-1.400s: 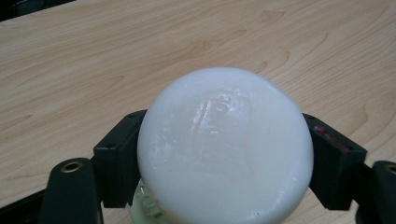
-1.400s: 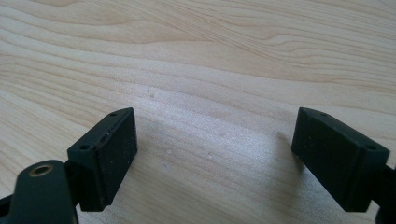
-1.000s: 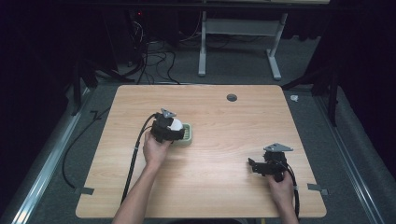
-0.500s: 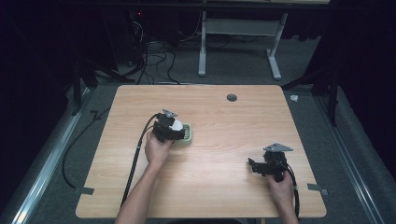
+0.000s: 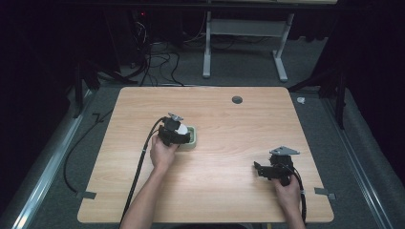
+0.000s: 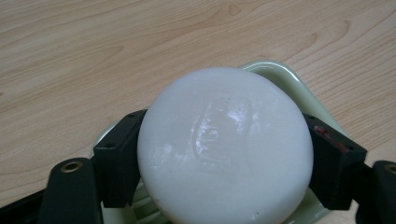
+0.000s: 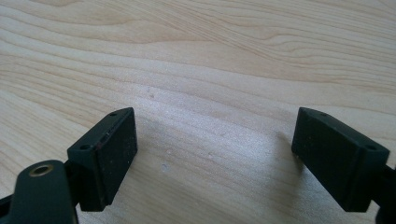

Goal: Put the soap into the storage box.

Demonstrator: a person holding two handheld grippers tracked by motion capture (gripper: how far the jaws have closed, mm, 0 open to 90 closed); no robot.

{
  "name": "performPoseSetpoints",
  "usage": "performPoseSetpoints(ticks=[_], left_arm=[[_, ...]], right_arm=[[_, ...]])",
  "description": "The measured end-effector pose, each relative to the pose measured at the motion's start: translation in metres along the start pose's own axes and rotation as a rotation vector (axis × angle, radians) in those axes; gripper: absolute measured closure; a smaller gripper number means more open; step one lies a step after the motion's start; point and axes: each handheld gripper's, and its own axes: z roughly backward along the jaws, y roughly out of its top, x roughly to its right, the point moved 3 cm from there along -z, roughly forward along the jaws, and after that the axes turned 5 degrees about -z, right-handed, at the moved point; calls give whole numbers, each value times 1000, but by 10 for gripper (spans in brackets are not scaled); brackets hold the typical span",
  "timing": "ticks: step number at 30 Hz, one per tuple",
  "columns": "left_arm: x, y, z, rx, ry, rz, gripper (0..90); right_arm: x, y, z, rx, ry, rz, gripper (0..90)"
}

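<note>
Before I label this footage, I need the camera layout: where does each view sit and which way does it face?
High view: above the person's side, facing forward and down on the table; both forearms enter from below.
Left gripper view: rides the left gripper, looking along its jaws.
Right gripper view: rides the right gripper, looking along its spread jaws at bare wood.
Shared: white round object over the pale green dish appears from above and the left gripper.

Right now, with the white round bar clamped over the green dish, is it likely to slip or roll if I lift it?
The white round bar looks smooth and glossy, so it may be slippery. The left hand-held gripper pinches its curved sides, so it could squirt out under a harder squeeze. Dropped flat into the green dish, it probably would not roll far.
</note>
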Motion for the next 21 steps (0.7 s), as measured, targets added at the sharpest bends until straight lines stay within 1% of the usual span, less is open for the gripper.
performPoseSetpoints(ticks=[4,7,13,17,20,21], left_arm=[[1,-1,-2,-10,4,-11,248],[1,-2,-3,-11,3,-10,248],[2,-4,-6,-23,6,-21,247],[2,-5,-6,-23,-1,-15,246],[2,-4,-2,-9,16,-36,238],[3,-3,-1,-1,15,-35,235]], right_arm=[[0,0,0,0,0,0,152],[0,0,0,0,0,0,152],[0,0,0,0,0,0,152],[0,0,0,0,0,0,152],[0,0,0,0,0,0,152],[0,0,0,0,0,0,152]])
